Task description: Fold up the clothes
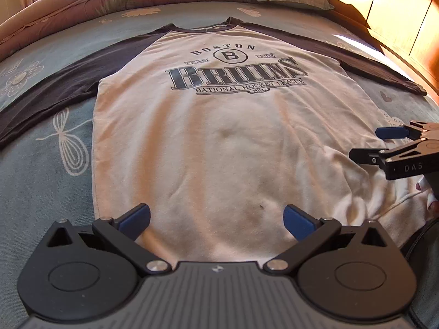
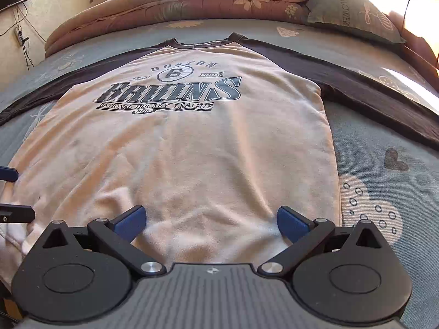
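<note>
A cream raglan shirt (image 1: 219,137) (image 2: 192,142) with dark sleeves and a "Boston Bruins" print lies flat, face up, on the bed, collar away from me. My left gripper (image 1: 216,219) hovers open above the hem near its left part, nothing between its blue pads. My right gripper (image 2: 211,220) is open too, above the hem's right part. In the left wrist view the right gripper (image 1: 369,144) shows at the right edge, jaws apart, with fingertips of a hand (image 1: 430,200) below it. The hem is rumpled between the two grippers.
The bed has a blue-grey floral sheet (image 1: 41,181) (image 2: 384,164). A folded pink quilt (image 2: 192,2) and a pillow (image 2: 354,13) lie at the far end. A wooden headboard (image 1: 397,13) runs along the right. A wall with cables (image 2: 22,35) is at the far left.
</note>
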